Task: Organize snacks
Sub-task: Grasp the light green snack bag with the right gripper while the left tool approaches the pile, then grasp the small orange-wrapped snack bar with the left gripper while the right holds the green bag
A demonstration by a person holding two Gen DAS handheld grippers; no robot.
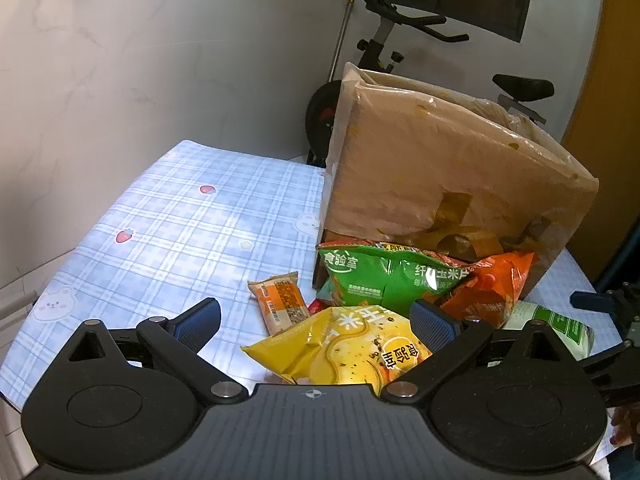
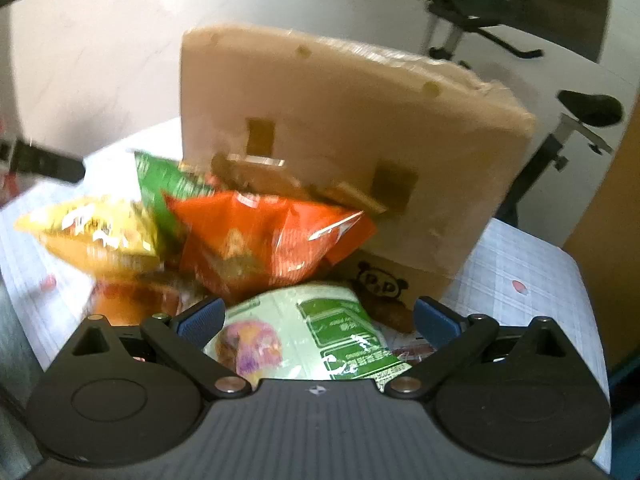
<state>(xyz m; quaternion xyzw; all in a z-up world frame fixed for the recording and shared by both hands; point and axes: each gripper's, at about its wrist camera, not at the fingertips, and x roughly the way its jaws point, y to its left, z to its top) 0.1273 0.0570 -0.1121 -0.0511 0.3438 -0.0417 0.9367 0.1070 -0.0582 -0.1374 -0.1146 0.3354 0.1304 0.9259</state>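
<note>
Five or so snack packets lie heaped on the table against the near face of a cardboard box. From the left wrist view: yellow chip bag nearest, green bag behind it touching the box, orange bag to its right, a small orange wafer packet lying apart to the left, and a pale green-and-white packet at the right end of the heap.

Left gripper: jaws spread wide, holding nothing, poised over the yellow chip bag. Right gripper: jaws likewise spread and empty, with the pale green-and-white packet lying between and below them; whether the pads touch it cannot be told.

Handling, as a judgement: all the bags look light, air-filled and soft, with glossy film that is likely slippery. Contents of the chip bags are probably brittle, so a hard squeeze across the belly risks crushing. The flat crimped seam at a bag's end, or a pinched corner, looks the safer place to grip. The wafer packet appears flatter and firmer and could be taken across its width.

Surface: a pale blue plaid tablecloth printed with strawberries and rabbits, smooth and flat. The box is wrapped in clear film with brown tape patches and seems open at the top.

Room: a pale wall at far left, and an exercise bike behind the box. The right wrist view is motion-blurred.
</note>
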